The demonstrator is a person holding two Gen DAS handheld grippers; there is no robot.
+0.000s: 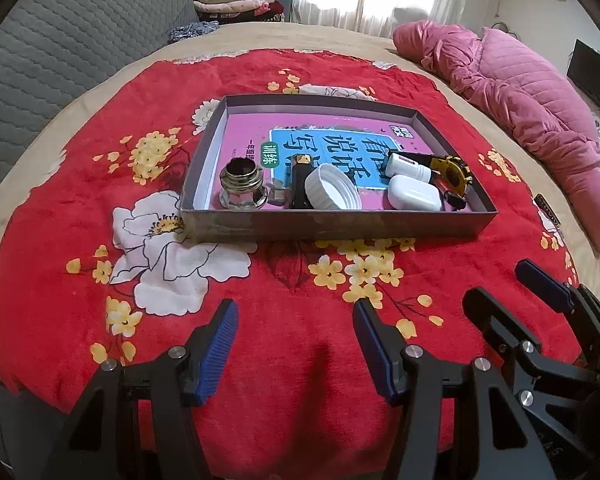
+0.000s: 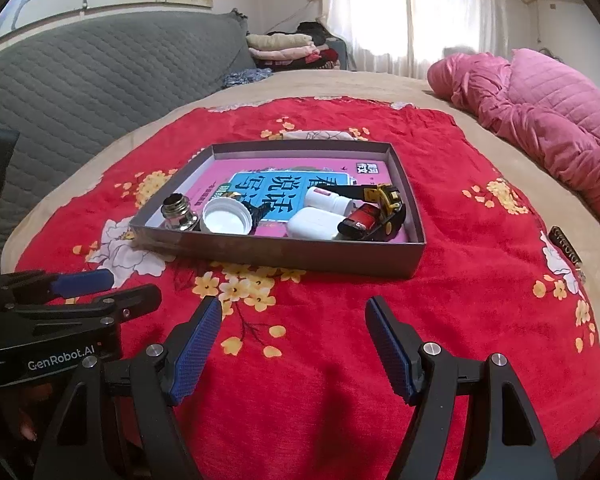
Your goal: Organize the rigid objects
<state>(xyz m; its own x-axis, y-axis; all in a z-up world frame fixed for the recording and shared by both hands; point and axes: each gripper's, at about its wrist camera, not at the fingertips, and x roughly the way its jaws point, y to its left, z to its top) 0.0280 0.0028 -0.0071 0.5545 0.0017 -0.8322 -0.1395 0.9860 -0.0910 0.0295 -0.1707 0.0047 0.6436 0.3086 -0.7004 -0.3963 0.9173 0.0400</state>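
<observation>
We count one shallow grey cardboard tray (image 1: 332,226), rectangular with low straight walls, lying on a red plush blanket (image 1: 80,208) printed with white and yellow flowers, spread over a bed. One glossy pink and blue booklet (image 1: 340,136) lines the tray floor. Along the tray's near wall sit the rigid things: one glass bottle with a ribbed brass screw neck (image 1: 242,188) at the tray's left near corner, one round white plastic lid with a ribbed rim (image 1: 332,191) towards the middle, lying open side up in the right wrist view, one dark oblong piece (image 1: 300,180) beside the lid, one smooth white pebble-shaped case (image 1: 414,193) right of the lid, one small white cylindrical bottle (image 1: 410,164) just behind that case, one yellow and black toy vehicle (image 1: 454,174) by the tray's right wall, and one small red and black block (image 2: 362,218) resting against the toy. We see two hand-held grippers, both on the near side of the tray and well apart from it, black frames with ridged blue rubber pads. The left hand-held gripper (image 1: 296,344) stands spread with nothing between its pads; the right hand-held gripper (image 2: 294,344) is likewise spread and holds nothing. One crumpled pink quilted duvet (image 1: 532,104) lies beyond the tray to the right.
</observation>
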